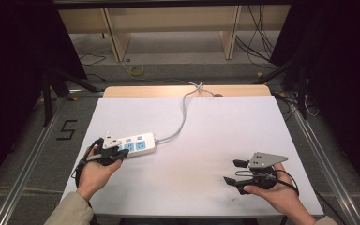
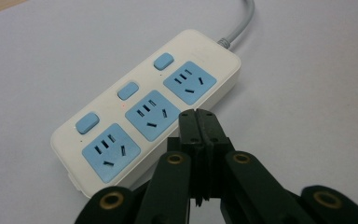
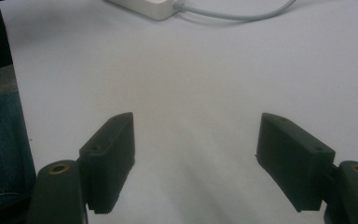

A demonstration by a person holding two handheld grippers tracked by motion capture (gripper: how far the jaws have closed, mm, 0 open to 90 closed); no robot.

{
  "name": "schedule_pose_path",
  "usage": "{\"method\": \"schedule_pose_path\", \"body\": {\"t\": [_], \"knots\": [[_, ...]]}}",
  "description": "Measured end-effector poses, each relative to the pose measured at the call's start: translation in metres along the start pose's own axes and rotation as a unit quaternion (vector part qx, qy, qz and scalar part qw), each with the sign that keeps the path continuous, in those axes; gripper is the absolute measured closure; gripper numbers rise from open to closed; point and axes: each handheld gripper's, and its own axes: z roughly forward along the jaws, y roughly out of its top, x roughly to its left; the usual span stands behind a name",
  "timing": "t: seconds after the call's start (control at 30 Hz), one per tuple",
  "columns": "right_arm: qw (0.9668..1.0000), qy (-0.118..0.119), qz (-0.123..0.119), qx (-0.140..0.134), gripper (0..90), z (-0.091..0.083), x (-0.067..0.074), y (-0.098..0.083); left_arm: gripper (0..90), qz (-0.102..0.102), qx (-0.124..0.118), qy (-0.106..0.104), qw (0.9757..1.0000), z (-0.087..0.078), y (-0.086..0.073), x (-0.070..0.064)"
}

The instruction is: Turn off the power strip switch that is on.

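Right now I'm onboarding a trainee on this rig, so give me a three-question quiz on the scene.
1. True or false: the left gripper has its jaws closed together.
2. How many blue sockets does the power strip have? A) two B) three C) four
3. What lies between the jaws of the right gripper?

Key: 1. True; it is near the strip's middle socket, holding nothing. 2. B, each with a blue button beside it. 3. Nothing; they stand wide apart over the bare white table.

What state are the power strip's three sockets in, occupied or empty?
Empty. All three blue sockets on the power strip show bare slots, no plug in any.
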Motion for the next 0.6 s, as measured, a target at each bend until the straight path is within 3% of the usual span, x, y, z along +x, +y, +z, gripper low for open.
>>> {"method": "schedule_pose_path", "body": {"t": [0.6], "knots": [[1.0000, -0.001, 0.000, 0.000, 28.4, 0.0005, 0.0001, 0.0002, 89.9, -0.003, 0.004, 0.013, 0.9999, 0.0042, 0.0064, 0.0104]]}}
